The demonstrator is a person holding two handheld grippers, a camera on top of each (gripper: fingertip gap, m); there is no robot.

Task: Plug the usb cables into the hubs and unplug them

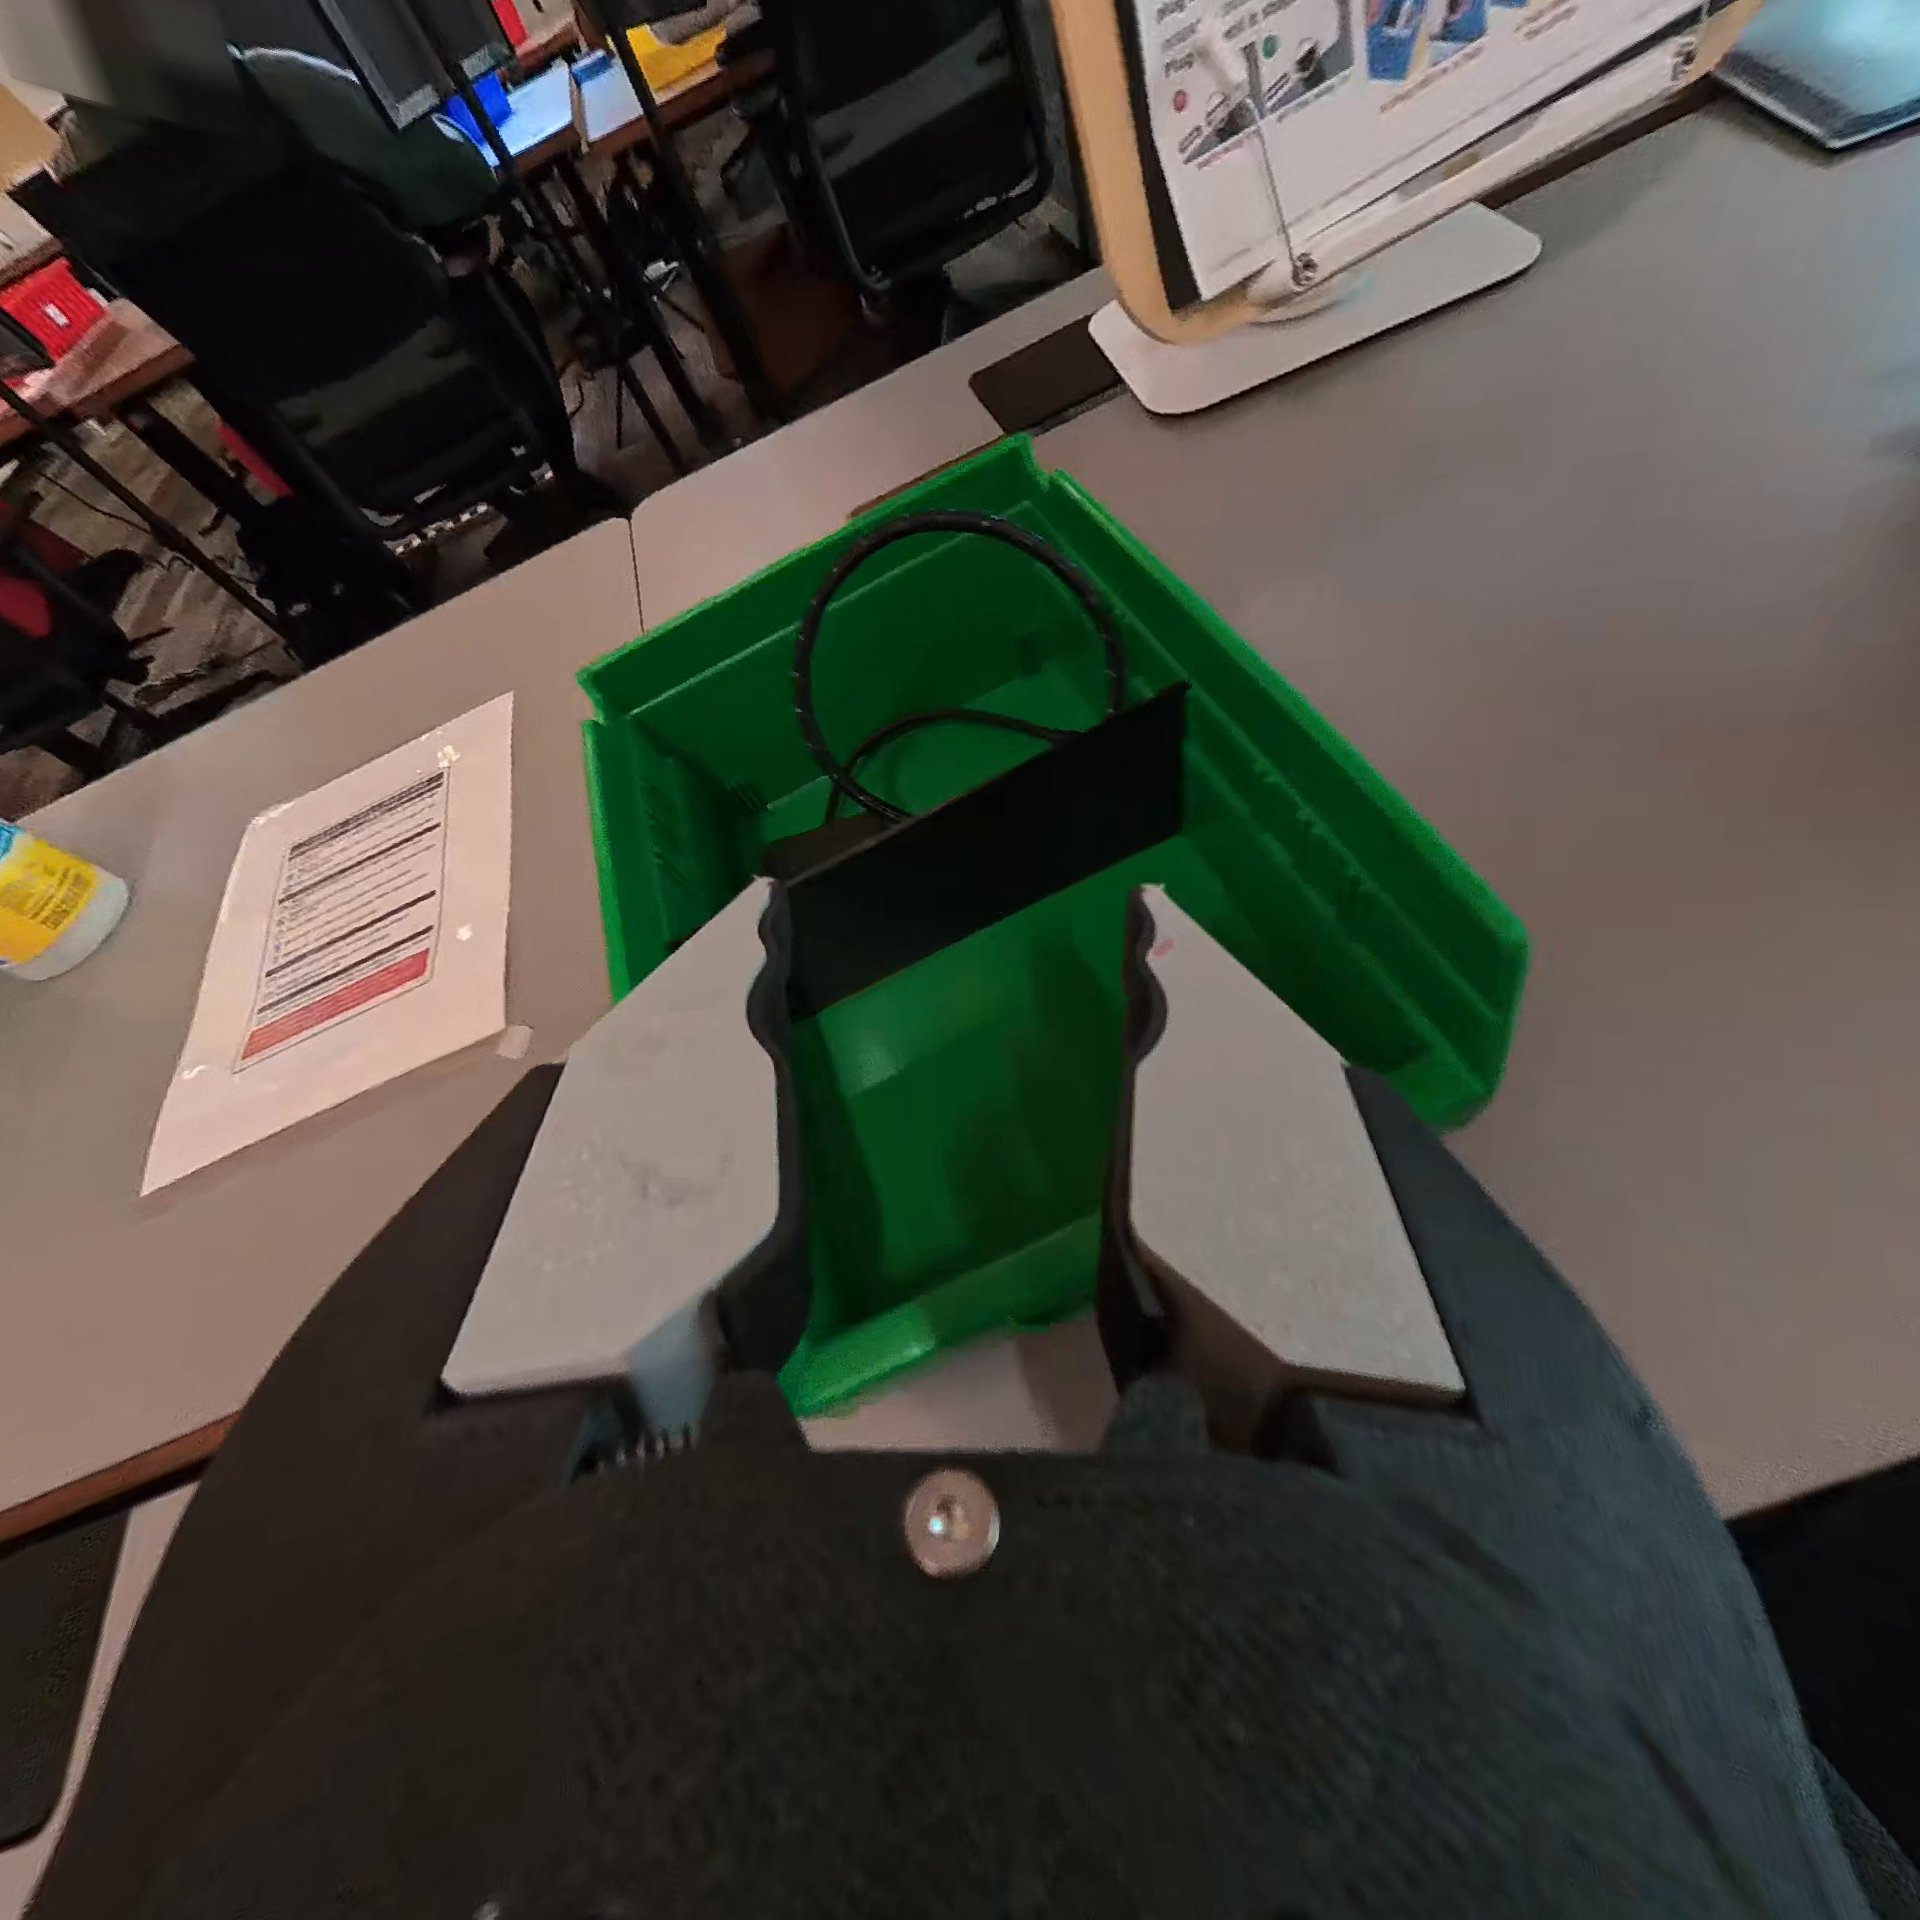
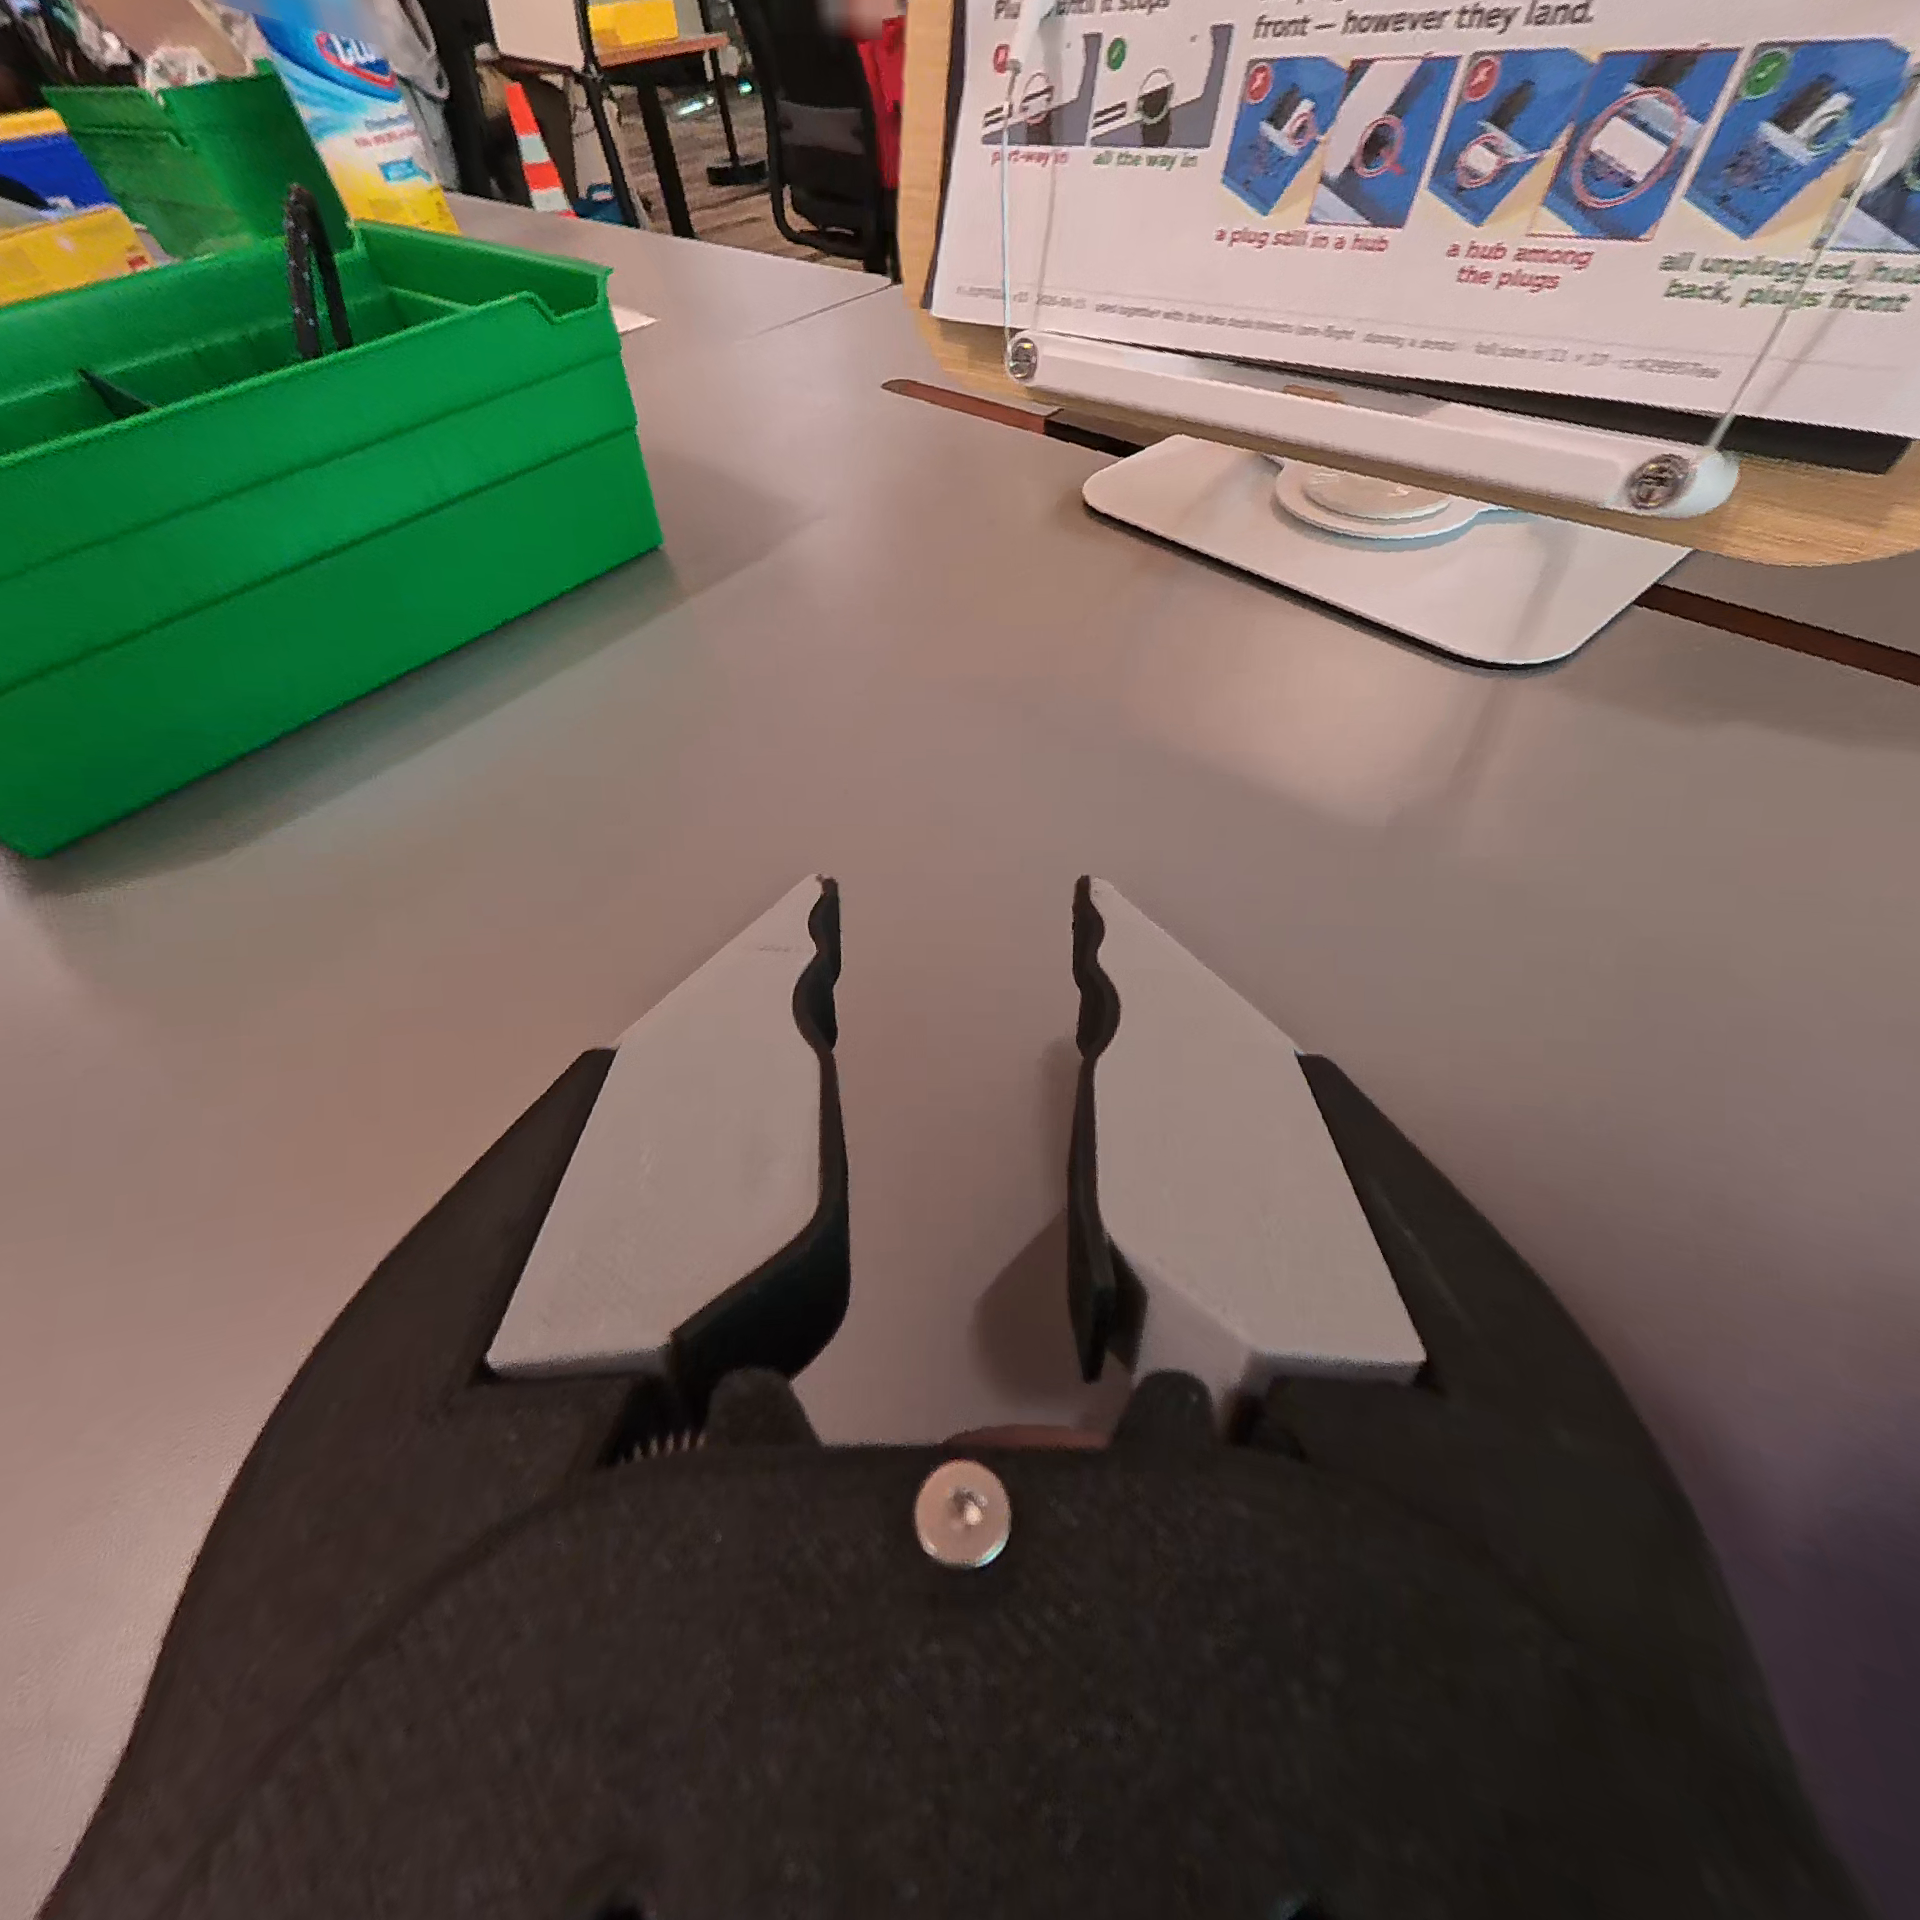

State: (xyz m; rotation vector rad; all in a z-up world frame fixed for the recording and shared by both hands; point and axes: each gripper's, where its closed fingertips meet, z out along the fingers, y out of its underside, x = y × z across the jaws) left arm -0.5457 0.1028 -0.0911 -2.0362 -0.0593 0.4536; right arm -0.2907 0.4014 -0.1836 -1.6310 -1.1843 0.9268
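Closest to the lens in the left wrist view, the left gripper (image 1: 958, 894) hangs over a green bin (image 1: 1351, 831) with its jaws spread and nothing pinched between them. From the left of that view, a bottle (image 1: 52, 904) with a yellow label is cut off by the edge. Beside it a printed sheet of paper (image 1: 343, 935) lies flat on the grey tabletop (image 1: 1558, 623). Then comes the bin, and behind it to the right a white stand (image 1: 1299, 301) holding a picture card. A black divider (image 1: 987, 831) crosses the bin, and behind it a black cable (image 1: 956, 644) curls in a loop in the far compartment. The near compartment, seen between the jaws, looks bare. The left fingertip overlaps the divider's near end, and whether they touch cannot be told. A small dark block at the foot of the cable is too dim to identify. In the right wrist view, the right gripper (image 2: 954, 883) sits low above bare tabletop, well apart from the bin, its jaws likewise parted and holding nothing. To its left stands the bin (image 2: 312, 582), with the cable (image 2: 312, 270) poking above the rim. Another green container (image 2: 187, 145) is behind it. To the right is the stand (image 2: 1382, 561), its card cut off at the top and side. The bin's floor is hidden from this low angle, and the background is blurred.
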